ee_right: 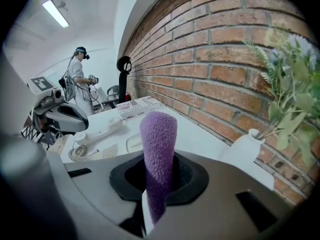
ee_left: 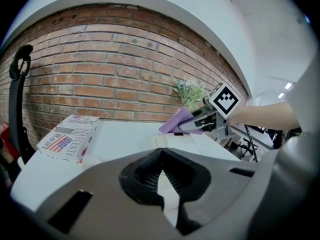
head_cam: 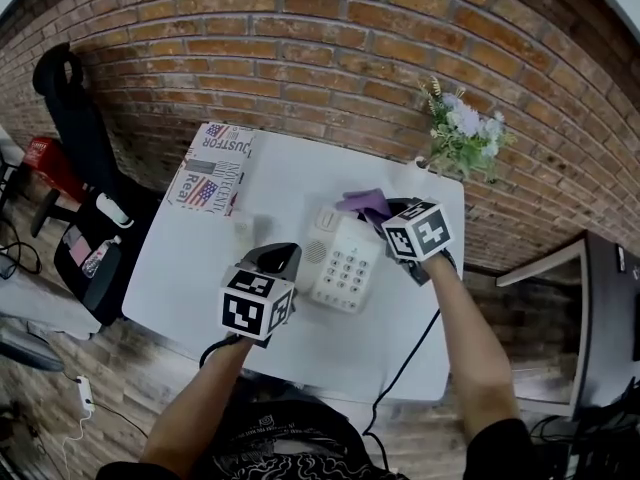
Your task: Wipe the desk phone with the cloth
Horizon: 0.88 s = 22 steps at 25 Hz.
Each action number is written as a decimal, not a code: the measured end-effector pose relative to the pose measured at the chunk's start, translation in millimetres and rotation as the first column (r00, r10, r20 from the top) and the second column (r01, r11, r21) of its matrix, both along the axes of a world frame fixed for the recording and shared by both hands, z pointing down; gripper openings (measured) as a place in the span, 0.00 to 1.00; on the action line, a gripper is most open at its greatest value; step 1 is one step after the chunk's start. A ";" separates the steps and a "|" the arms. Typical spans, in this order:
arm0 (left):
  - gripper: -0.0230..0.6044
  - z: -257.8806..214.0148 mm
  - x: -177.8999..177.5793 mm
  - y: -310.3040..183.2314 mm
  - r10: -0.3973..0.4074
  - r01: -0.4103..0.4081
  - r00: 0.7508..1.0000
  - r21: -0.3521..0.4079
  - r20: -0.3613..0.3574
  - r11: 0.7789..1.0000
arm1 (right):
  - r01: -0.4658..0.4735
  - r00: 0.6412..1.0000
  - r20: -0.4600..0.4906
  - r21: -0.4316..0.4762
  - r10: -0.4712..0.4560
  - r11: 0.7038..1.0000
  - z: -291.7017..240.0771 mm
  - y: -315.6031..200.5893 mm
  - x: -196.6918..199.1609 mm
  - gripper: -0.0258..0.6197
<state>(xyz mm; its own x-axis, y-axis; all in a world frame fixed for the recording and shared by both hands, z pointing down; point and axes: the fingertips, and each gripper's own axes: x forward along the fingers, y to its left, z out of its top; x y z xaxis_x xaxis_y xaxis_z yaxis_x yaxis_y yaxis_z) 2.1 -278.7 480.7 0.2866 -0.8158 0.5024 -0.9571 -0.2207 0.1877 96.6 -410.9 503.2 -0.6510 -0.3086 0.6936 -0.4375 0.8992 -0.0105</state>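
The white desk phone [head_cam: 345, 265] lies in the middle of the white table [head_cam: 190, 258], its keypad facing up. In the right gripper view its handset [ee_right: 97, 130] rests on it with the coiled cord [ee_right: 76, 154] beside it. My right gripper [head_cam: 385, 212] hovers over the phone's far right corner, shut on a purple cloth [head_cam: 364, 204] that sticks up between the jaws as a folded roll [ee_right: 158, 144]. My left gripper [head_cam: 283, 254] is just left of the phone, pointing at it, jaws shut with nothing held [ee_left: 160, 159]. The phone [ee_left: 175, 141] lies ahead of it.
A printed cardboard box [head_cam: 213, 168] sits at the table's far left corner. A white vase of flowers [head_cam: 462, 133] stands at the far right by the brick wall. A black cable [head_cam: 403, 363] runs off the near edge. A black chair [head_cam: 70, 103] stands left. A person [ee_right: 77, 76] stands far off.
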 end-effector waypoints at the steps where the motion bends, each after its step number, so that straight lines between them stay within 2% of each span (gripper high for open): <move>1: 0.05 0.4 1.4 0.2 0.003 -0.003 1.000 -0.001 0.000 1.000 | -0.008 1.000 0.003 -0.002 0.008 1.000 0.0 0.2 3.3 0.11; 13: 0.05 -8.2 8.0 4.3 0.037 -0.037 0.999 0.012 -0.008 0.999 | -0.125 0.992 0.025 0.033 0.125 0.992 -10.5 4.1 38.4 0.11; 22: 0.05 -23.0 3.0 9.5 0.079 -0.079 0.997 0.035 -0.004 0.996 | -0.284 0.957 0.099 0.099 0.274 0.954 -45.5 22.4 67.5 0.11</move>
<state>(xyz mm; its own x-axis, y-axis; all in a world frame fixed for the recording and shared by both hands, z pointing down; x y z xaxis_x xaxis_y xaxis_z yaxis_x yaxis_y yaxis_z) 5.1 -269.3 457.7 0.3535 -0.8073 0.4726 -0.9354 -0.3020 0.1838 164.2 -388.5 457.7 -0.5818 -0.5583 0.5914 -0.6729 0.7389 0.0355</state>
